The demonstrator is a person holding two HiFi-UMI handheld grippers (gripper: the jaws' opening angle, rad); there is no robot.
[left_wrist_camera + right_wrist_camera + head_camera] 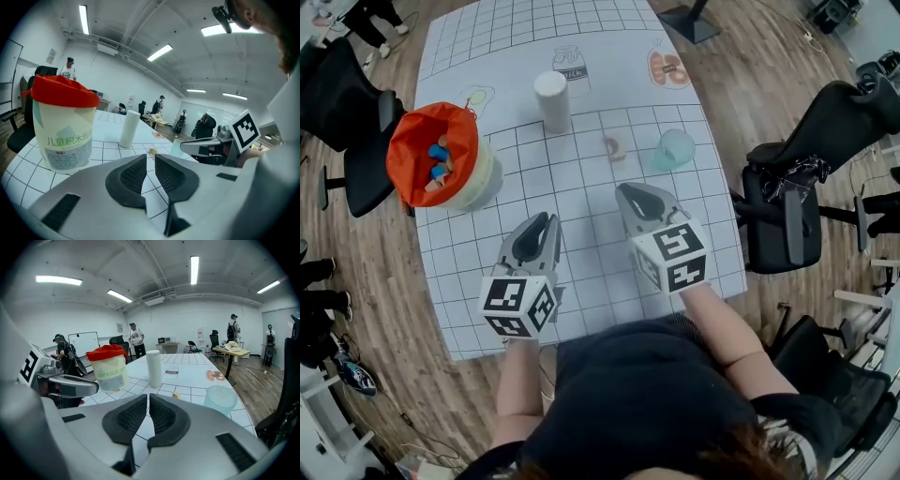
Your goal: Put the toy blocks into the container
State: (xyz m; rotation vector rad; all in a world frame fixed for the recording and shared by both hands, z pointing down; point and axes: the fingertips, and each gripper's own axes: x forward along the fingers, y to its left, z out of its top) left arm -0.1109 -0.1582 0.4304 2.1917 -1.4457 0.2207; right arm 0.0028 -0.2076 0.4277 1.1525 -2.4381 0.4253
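The container (pixel 65 136) bears green Chinese print reading 儿童积木玩 (the rest curves out of sight, the smaller lines below are too fine), and the milk-carton drawing (pixel 570 64) on the gridded mat (pixel 581 202) says MILK.

1 container (pixel 483 183) w/ blocks (pixel 439 159) in it, no. unclear. 1 loose block (pixel 614 147), 1 white roll (pixel 551 98), 1 green cup (pixel 675 148).
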